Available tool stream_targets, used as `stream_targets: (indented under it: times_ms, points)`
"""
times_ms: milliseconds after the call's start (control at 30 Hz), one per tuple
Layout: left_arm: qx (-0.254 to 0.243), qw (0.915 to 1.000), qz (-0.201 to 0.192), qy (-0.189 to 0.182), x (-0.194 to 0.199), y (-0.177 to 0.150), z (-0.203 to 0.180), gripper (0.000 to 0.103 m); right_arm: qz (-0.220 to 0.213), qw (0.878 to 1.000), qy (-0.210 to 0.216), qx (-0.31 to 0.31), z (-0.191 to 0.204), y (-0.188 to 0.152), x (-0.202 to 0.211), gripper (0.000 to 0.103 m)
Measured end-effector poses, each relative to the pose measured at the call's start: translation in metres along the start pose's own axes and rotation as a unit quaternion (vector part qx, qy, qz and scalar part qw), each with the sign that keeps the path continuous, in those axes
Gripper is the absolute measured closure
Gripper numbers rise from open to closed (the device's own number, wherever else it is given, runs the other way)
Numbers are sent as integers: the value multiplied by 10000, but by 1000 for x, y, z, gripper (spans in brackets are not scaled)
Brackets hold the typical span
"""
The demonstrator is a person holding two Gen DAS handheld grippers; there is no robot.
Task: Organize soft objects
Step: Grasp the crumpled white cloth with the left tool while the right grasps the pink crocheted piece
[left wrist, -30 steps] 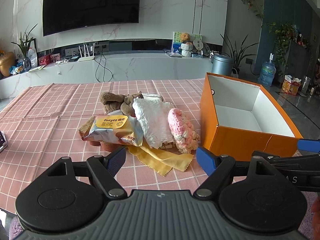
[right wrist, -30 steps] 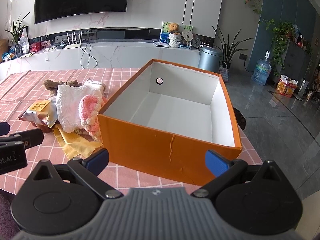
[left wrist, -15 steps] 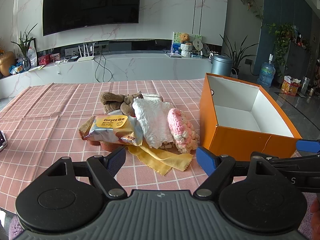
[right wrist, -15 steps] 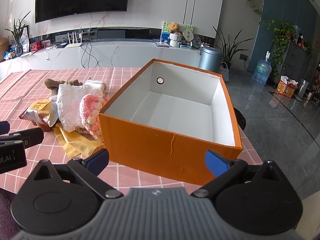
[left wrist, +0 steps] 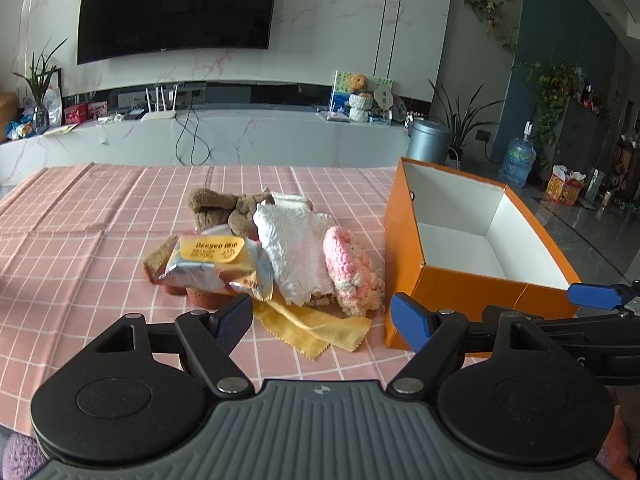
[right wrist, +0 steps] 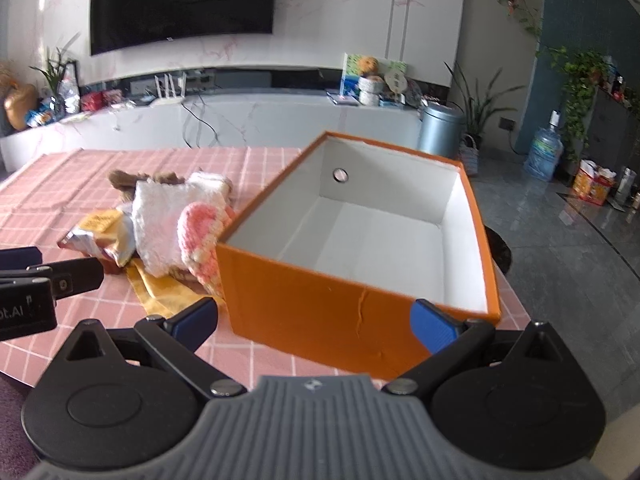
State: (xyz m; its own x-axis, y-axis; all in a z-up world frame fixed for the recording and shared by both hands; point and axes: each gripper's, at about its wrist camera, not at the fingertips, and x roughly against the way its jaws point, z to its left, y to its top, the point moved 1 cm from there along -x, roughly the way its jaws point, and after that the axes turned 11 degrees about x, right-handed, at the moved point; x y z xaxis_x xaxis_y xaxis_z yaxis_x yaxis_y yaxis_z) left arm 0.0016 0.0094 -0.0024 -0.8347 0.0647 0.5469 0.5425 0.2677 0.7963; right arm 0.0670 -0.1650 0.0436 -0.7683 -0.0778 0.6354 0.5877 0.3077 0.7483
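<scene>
A heap of soft things lies on the pink checked tablecloth (left wrist: 72,248): a brown plush toy (left wrist: 218,210), a silver and yellow wipes pack (left wrist: 212,262), a white cloth (left wrist: 294,248), a pink knitted piece (left wrist: 352,270) and a yellow cloth (left wrist: 316,326). Right of the heap stands an open orange box (left wrist: 476,292) with a white, empty inside (right wrist: 380,240). My left gripper (left wrist: 322,320) is open just in front of the yellow cloth, holding nothing. My right gripper (right wrist: 316,322) is open before the box's near wall, empty.
The left gripper's arm (right wrist: 44,284) reaches in at the left of the right wrist view. Behind the table runs a white TV counter (left wrist: 240,136) with routers and cables. The table's right edge drops to a grey tiled floor (right wrist: 560,248).
My right gripper has swung and risen, so the box now looks tilted and blurred. My left gripper has barely moved. Both stay open.
</scene>
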Motion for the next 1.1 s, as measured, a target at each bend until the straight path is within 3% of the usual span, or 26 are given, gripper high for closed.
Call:
stream_targets:
  times_ms: [167, 333, 400, 467, 533, 733, 867, 1000, 1100]
  points:
    - [20, 9998, -40, -201, -4, 9, 7, 11, -375, 9984, 416, 110, -4, 11, -3, 2]
    - [2, 9992, 129, -385, -17, 20, 15, 14, -323, 9961, 640, 507, 4, 34, -18, 3]
    - [-119, 9986, 243, -458, -25, 25, 19, 15, -313, 9937, 792, 734, 8, 44, -26, 6]
    - [-243, 9981, 294, -488, -32, 31, 21, 16, -339, 9896, 921, 1049, 14, 56, -32, 18]
    - [-345, 9975, 348, -516, -40, 37, 24, 18, -371, 9845, 1002, 1390, 19, 67, -39, 18]
    - [-231, 9948, 776, -617, -72, 61, 41, 20, 68, 9592, 1742, 2225, 33, 103, -76, 22]
    - [-272, 9914, 1106, -652, -93, 71, 49, 22, 617, 9283, 2263, 2887, 48, 114, -105, 22]
    - [-131, 9852, 1511, -799, -115, 82, 52, 25, 1031, 9023, 2419, 3415, 61, 120, -134, 21]
    - [-48, 9814, 1769, -749, -133, 86, 53, 25, 1369, 8928, 2528, 3469, 66, 126, -156, 21]
